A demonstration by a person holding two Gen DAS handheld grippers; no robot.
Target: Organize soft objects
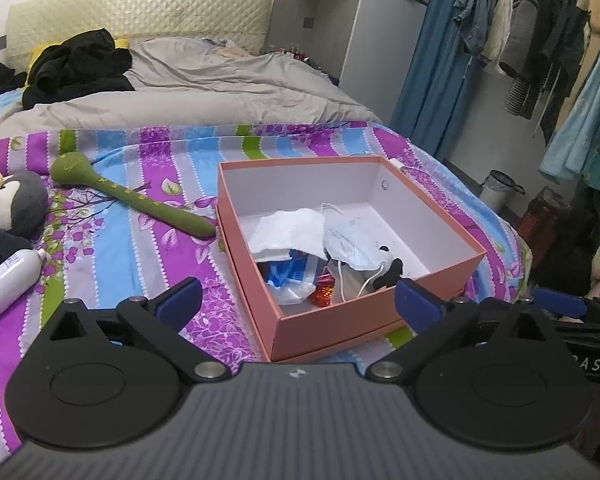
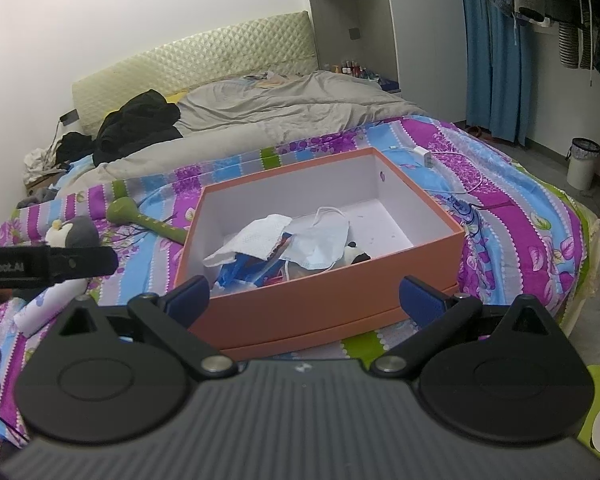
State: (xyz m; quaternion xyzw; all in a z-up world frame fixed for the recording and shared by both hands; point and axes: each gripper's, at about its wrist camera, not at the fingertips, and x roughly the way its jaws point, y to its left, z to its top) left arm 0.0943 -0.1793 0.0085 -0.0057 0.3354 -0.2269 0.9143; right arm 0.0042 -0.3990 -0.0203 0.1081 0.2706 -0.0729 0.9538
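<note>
Nearest the lens, the left gripper (image 1: 296, 300) and right gripper (image 2: 306, 296) both gape empty before the pink box (image 1: 340, 320), so a fresh pick seems due: swing toward ten o'clock for the penguin plush (image 1: 8, 208), then the green plush stick (image 1: 128, 196).
</note>
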